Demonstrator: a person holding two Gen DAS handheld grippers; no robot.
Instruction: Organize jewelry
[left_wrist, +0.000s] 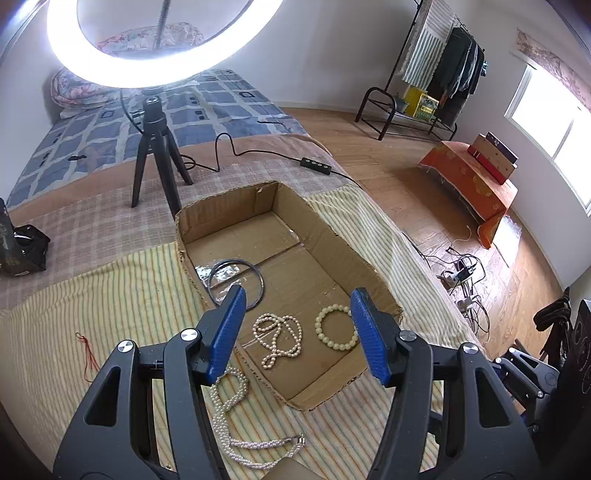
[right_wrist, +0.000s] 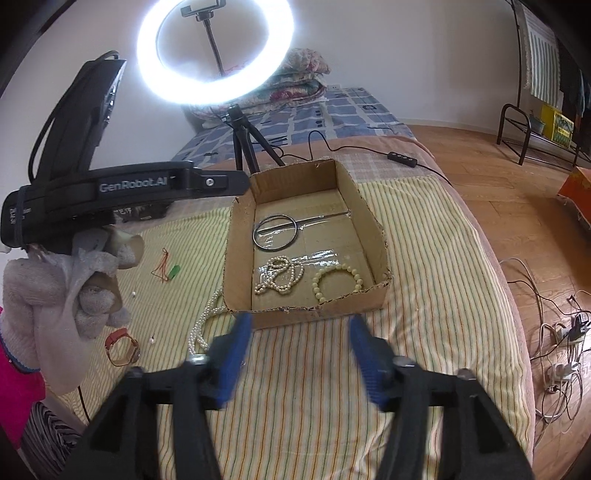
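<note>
Fingers of the left gripper stand wide apart with nothing between them, poised over the near end of the cardboard box at the centre of the left wrist view. Fingers of the right gripper are likewise spread and empty, low in the right wrist view, just short of the box's torn near wall.

Inside the box lie three pieces: a dark metal bangle toward the middle, a coiled pearl necklace nearer the camera, and a pale bead bracelet to its right. These look sorted already.

Outside the box, a long pearl strand trails over the striped bed cover at the lower centre of the left wrist view, its upper loop just beside the box's near left corner. In the right wrist view, further left, lie an orange strap watch, a red thread with a green tag and two small white beads or studs; what they are exactly I cannot tell.

My reading is that the job is roughly half done: three items are in, and the long strand, the watch and the small bits are left. The strand looks like the nearest candidate.

A ring light on a tripod stands beyond the box.
</note>
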